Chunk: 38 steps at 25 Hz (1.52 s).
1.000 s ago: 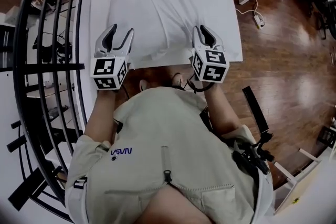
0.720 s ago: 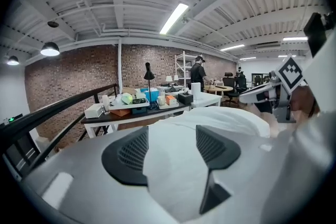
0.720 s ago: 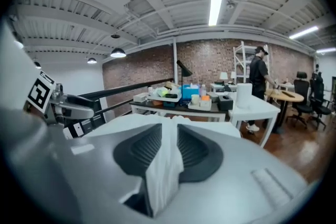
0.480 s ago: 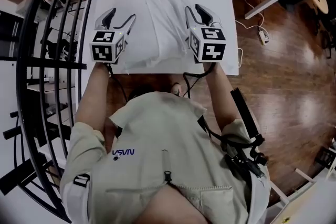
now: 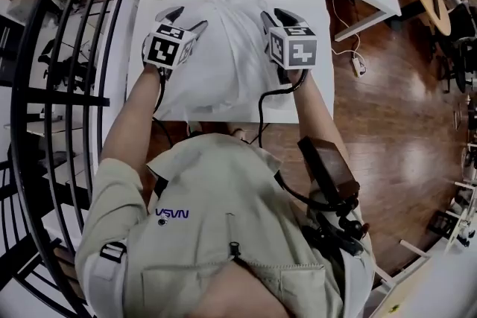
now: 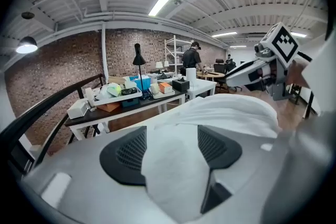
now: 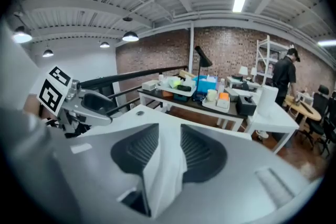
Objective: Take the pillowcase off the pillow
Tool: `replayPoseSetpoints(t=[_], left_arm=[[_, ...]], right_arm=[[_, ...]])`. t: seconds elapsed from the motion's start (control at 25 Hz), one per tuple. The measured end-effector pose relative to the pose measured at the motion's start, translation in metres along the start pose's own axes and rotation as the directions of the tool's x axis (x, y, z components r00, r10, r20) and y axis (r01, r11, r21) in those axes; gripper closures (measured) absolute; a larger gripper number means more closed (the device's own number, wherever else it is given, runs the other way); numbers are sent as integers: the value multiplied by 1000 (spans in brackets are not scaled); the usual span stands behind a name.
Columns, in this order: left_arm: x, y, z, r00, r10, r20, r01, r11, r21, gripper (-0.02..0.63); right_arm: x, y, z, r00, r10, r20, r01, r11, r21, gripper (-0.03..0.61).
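We've run both grippers from the near edge up toward the pillow's (image 5: 223,56) far end, jaws just easing apart. The left gripper (image 5: 184,18) gapes wide, pillowcase (image 6: 178,165) bulging between its jaws. The right gripper (image 5: 276,13) hangs slack round a thin fold. That looks like a re-grip to us, with the case still on. We can't make out its open end, and pad contact is hard to judge.

Head camera steeply down over pillow (image 5: 223,63), gripper cameras low along jaws, both facing cluttered desk (image 7: 173,97), brick wall (image 7: 231,50).
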<state>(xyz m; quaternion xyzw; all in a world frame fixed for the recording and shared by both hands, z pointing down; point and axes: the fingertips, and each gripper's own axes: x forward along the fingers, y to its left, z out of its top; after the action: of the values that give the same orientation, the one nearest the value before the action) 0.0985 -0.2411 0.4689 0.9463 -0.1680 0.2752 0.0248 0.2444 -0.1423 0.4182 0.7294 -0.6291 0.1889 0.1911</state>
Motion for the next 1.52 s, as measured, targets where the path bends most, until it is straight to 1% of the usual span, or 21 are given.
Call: replayPoseSetpoints(t=[0.04, 0.12, 0.2, 0.28, 0.36, 0.44, 0.56, 0.72, 0.84, 0.92, 0.96, 1.0, 1.08, 1.16, 1.24, 1.32, 1.36, 1.52], left_arm=[[6, 3, 0, 1000, -15, -2, 15, 1000, -3, 298], [16, 9, -2, 999, -38, -7, 38, 999, -10, 300], [25, 14, -4, 998, -56, -17, 56, 998, -16, 301], [33, 18, -6, 998, -64, -28, 63, 998, -26, 301], [39, 22, -9, 998, -53, -38, 51, 998, -37, 301], [46, 23, -12, 997, -45, -55, 43, 999, -32, 301], [54, 16, -16, 992, -72, -100, 70, 997, -19, 299], [65, 16, -26, 982, -92, -163, 92, 996, -13, 303], [66, 12, -37, 965, -120, -232, 117, 993, -26, 344], [69, 9, -40, 962, -124, -242, 124, 992, -16, 374], [70, 7, -40, 963, -129, -238, 131, 991, -6, 396], [70, 4, -40, 962, -136, -235, 142, 990, 5, 424], [70, -2, -44, 960, -158, -233, 170, 985, 29, 480], [63, -6, -41, 963, -167, -212, 181, 982, 47, 530], [51, -8, -34, 972, -160, -170, 171, 984, 54, 566], [37, -6, -26, 983, -143, -114, 149, 988, 50, 585], [31, -5, -24, 987, -132, -89, 136, 990, 44, 589], [9, 2, -8, 996, -88, 8, 88, 996, 24, 595]], right_arm=[[8, -3, -1, 999, -12, -31, 12, 1000, -4, 438], [22, -10, -3, 996, -39, -84, 39, 999, -8, 436], [35, -16, -3, 991, -47, -123, 47, 999, -4, 434], [48, -16, -4, 987, -35, -156, 35, 999, -6, 434], [61, -14, -9, 981, -16, -196, 13, 1000, -15, 434], [73, -11, -15, 972, 0, -234, -8, 999, -34, 434], [89, -8, -20, 959, 31, -281, -51, 996, -67, 434], [110, -2, -31, 927, 86, -365, -121, 990, -76, 433], [122, 2, -45, 891, 90, -444, -147, 984, -97, 426], [126, 2, -53, 879, 77, -470, -145, 983, -111, 426], [128, 1, -55, 878, 67, -473, -138, 984, -116, 426], [129, 0, -57, 880, 55, -471, -128, 984, -123, 440], [131, 0, -57, 889, 50, -454, -124, 983, -135, 557], [130, 7, -54, 902, 83, -424, -147, 982, -121, 568], [123, 2, -50, 914, 62, -401, -116, 987, -113, 569], [116, 4, -43, 931, 74, -358, -107, 992, -72, 571], [112, 1, -40, 939, 65, -338, -91, 994, -64, 571], [97, -27, -35, 954, -55, -294, 29, 995, -92, 571]])
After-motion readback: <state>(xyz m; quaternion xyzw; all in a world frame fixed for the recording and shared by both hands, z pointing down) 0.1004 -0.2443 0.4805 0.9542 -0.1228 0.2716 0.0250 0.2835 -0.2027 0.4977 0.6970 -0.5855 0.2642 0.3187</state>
